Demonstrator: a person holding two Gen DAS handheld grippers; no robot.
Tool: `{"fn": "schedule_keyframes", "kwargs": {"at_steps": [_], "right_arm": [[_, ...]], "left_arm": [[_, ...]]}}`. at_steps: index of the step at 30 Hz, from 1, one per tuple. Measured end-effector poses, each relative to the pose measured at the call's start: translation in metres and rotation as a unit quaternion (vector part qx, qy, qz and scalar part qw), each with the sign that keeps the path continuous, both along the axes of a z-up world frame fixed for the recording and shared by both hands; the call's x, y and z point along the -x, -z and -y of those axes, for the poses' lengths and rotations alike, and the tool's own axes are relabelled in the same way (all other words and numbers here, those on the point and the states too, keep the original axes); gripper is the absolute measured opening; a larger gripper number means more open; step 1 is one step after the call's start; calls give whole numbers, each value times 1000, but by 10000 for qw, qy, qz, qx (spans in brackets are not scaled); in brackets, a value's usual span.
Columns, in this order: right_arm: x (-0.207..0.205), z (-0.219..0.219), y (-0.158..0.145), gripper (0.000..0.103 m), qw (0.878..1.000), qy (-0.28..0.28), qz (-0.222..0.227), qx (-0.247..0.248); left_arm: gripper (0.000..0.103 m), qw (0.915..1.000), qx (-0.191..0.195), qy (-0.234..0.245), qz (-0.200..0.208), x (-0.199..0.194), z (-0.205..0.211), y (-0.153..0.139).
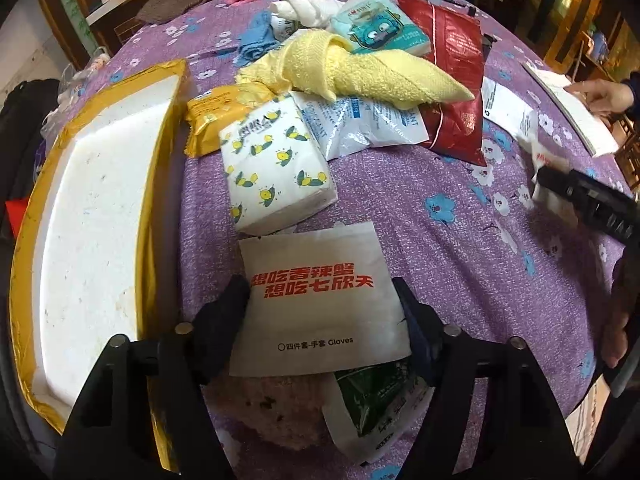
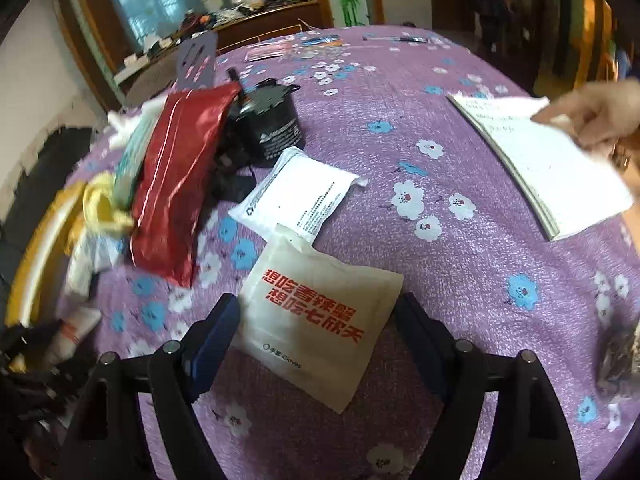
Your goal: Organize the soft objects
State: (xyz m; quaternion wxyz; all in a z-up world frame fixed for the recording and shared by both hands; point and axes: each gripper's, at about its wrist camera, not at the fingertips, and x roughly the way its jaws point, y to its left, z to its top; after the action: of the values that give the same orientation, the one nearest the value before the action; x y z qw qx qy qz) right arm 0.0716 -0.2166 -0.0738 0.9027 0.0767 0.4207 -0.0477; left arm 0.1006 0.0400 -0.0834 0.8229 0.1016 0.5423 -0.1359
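A: The flat white glove packet with red print point(image 1: 316, 304), low centre in the left wrist view, looks light, limp and slick; I'd pinch its side edges.

B: The left gripper point(image 1: 322, 300) straddles it, jaws part open, sides about touching; a grip I cannot confirm.

A: A second white red-printed packet point(image 2: 316, 320) lies on the purple flowered worktop point(image 2: 460, 260), between the right gripper point(image 2: 316, 328)'s wide jaws, unheld.

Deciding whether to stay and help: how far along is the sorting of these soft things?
Done: nothing seen in the foam tray. In hand: left gripper straddles one glove packet, right gripper a second glove packet; grip unclear. Left: yellow towel, lemon-print tissue pack, red pouch lie piled.
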Motion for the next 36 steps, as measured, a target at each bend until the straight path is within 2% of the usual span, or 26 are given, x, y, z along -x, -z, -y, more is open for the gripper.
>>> {"fn": "schedule_keyframes", "kwargs": {"at_steps": [1, 2, 6, 8, 9, 11, 13, 15, 19, 21, 22, 23, 24, 26, 30, 31, 34, 36], "right_arm": [[1, -3, 0, 68, 10000, -15, 8, 97], [1, -4, -1, 56, 9999, -54, 23, 107], [4, -4, -1, 37, 9998, -148, 112, -67], [6, -5, -2, 17, 9994, -242, 123, -197], [8, -7, -2, 12, 9989, -365, 169, -256], [10, -9, -1, 11, 9985, -424, 183, -298], [12, -8, 0, 11, 9972, -548, 197, -461], [18, -5, -3, 12, 9942, -716, 271, -751], [22, -2, -13, 13, 9926, -772, 420, -832], [17, -2, -17, 31, 9921, -744, 380, -940], [9, -3, -21, 60, 9918, -833, 389, -884], [3, -4, -24, 81, 9918, -874, 460, -809], [-5, -4, -27, 82, 9916, -905, 532, -761], [-23, -2, -26, 82, 9903, -1025, 398, -850], [-51, -16, -1, 82, 9837, -1583, -339, -790], [-47, -20, -3, 82, 9839, -1640, -298, -642], [-24, -36, -1, 82, 9726, -2166, -515, -669], [-13, -46, 0, 82, 9698, -2345, -510, -437]], "left_arm": [[68, 10000, 56, -25, -4, 2, 0, -1], [67, 9998, 187, -55, -3, 3, -4, -4], [66, 9982, 596, 5, -90, 7, -1, -7], [66, 9943, 1038, 80, -211, 10, -4, -11], [66, 9929, 1168, 86, -196, 11, -5, -13], [67, 9937, 1120, 53, -88, 13, -4, -15], [67, 9940, 1079, -17, -166, 11, -5, -12], [67, 9930, 1178, 15, -112, 12, -7, -14], [67, 9921, 1252, 26, -38, 14, -6, -17], [67, 9901, 1398, 69, -122, 17, -6, -17], [67, 9897, 1421, 98, -114, 18, -5, -18], [67, 9900, 1405, 108, -78, 19, -4, -18], [67, 9909, 1343, 98, -35, 20, -3, -18], [67, 9911, 1324, 90, -51, 22, -3, -18], [67, 9900, 1409, 87, -26, 23, -3, -20], [67, 9902, 1392, 77, -13, 24, -3, -20], [67, 9891, 1472, 81, -17, 25, -6, -21], [67, 9890, 1473, 79, 30, 24, -6, -21]]}}
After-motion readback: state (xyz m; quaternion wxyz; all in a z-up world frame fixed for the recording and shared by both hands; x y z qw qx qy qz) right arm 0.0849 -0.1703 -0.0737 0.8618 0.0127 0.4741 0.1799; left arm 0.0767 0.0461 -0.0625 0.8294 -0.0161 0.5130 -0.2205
